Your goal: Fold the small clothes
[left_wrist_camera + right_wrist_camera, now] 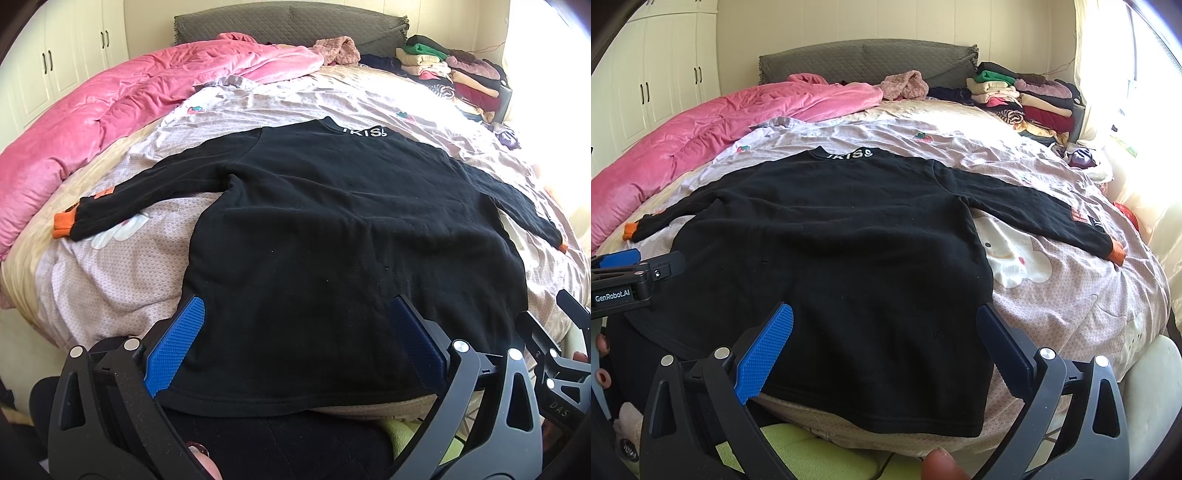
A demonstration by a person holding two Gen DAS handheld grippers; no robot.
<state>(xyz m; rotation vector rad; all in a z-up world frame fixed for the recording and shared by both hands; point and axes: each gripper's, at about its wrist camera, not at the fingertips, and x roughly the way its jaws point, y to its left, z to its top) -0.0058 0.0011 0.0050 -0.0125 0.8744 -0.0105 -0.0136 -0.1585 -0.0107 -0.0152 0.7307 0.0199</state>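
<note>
From where I sit, the black top [332, 229] lies flat on the bed [110, 280], spread out back side up with white letters at the collar at 12 o'clock and the hem toward me at 6. Its sleeves run out to 9 and 3 o'clock, each ending in an orange cuff [63, 223]. My left claw [295, 347] hovers over the hem with its blue pads [177, 350] wide apart, gripping nothing; the left pad sits just at the top's left edge. My right claw [884, 347] is likewise spread and empty, over the hem's right half, its right pad close to the top's side seam. In the right view the left claw shows at 9 o'clock, over the hem's left corner. A pink quilt [110, 107] is bunched along the bed from 9 to 11 o'clock, well apart from the body of the top, near the left cuff. A pile of clothes [1023, 99] sits at 1 o'clock by the grey headboard [868, 61]. A fingertip [938, 463] shows at 6 o'clock in the right view.
</note>
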